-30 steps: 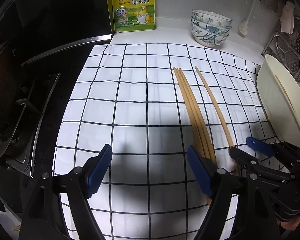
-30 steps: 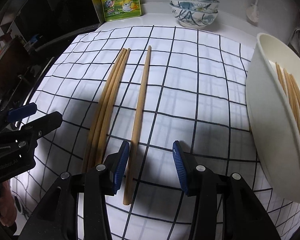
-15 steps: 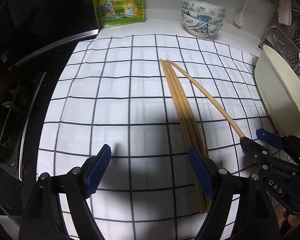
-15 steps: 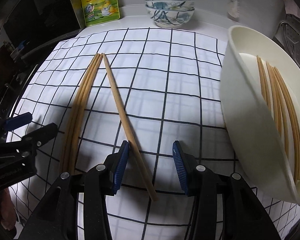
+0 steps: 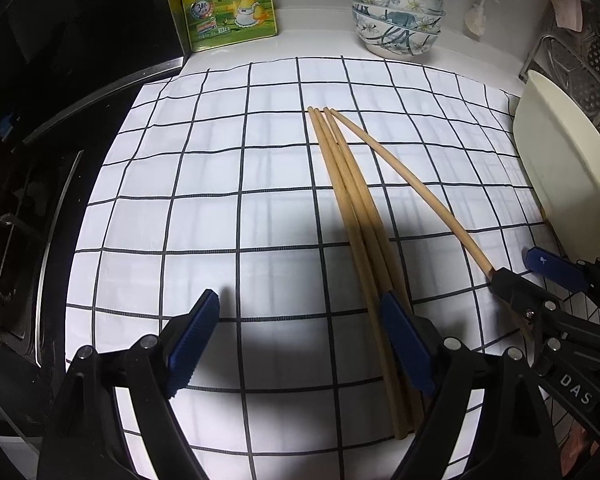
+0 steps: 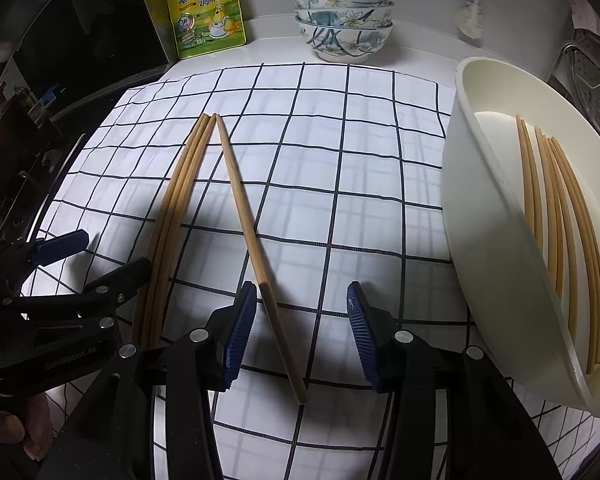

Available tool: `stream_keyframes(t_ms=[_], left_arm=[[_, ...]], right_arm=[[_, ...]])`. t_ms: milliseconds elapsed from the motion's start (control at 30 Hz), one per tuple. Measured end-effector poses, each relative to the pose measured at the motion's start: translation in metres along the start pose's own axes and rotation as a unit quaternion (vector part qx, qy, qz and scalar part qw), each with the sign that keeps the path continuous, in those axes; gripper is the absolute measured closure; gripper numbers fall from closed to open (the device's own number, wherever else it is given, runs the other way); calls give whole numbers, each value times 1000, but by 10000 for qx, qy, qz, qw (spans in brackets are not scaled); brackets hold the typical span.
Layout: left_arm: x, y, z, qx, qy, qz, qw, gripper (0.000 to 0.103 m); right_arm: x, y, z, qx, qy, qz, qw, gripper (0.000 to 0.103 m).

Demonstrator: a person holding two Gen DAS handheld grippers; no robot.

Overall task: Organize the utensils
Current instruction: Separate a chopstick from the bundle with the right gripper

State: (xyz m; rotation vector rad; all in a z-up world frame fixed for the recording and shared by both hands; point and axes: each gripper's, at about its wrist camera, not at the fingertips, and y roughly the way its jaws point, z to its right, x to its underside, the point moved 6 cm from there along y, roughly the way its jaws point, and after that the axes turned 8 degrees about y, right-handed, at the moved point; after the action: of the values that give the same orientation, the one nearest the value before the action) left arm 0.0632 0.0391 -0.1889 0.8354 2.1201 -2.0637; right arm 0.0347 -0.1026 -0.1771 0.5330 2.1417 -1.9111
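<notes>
Three wooden chopsticks [image 5: 352,216] lie bundled on the checked cloth [image 5: 204,208]; they also show in the right wrist view [image 6: 176,200]. A single chopstick [image 6: 248,232] lies splayed from them, its far tip touching the bundle; it also shows in the left wrist view [image 5: 416,196]. My right gripper [image 6: 300,320] is open, its jaws astride the single chopstick's near end. My left gripper [image 5: 300,332] is open and empty, its right finger [image 5: 404,340] over the bundle. Several chopsticks [image 6: 556,216] lie in the cream bowl [image 6: 484,240].
Stacked patterned bowls [image 5: 398,20] and a yellow seasoning pouch [image 5: 228,4] stand at the back. A dark stove [image 5: 28,168] borders the cloth on the left. A metal rack [image 5: 588,52] is at the far right behind the cream bowl [image 5: 560,168].
The single chopstick swung from parallel with the bundle to splayed, its near end moving right between my right jaws. Both grippers stayed open.
</notes>
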Motion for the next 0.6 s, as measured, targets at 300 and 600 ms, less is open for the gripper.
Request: stream_keyframes(t_ms=[300,600], left_arm=[[10,-4,-19,-194,-195,-65,9996,20],[1,6,-25,-224,-332,-82,9992,18]], right_arm=[[-1,0,-1,-30,-52,-17,10000,57],[-12,10,-12,37,-346,15,9994,53]])
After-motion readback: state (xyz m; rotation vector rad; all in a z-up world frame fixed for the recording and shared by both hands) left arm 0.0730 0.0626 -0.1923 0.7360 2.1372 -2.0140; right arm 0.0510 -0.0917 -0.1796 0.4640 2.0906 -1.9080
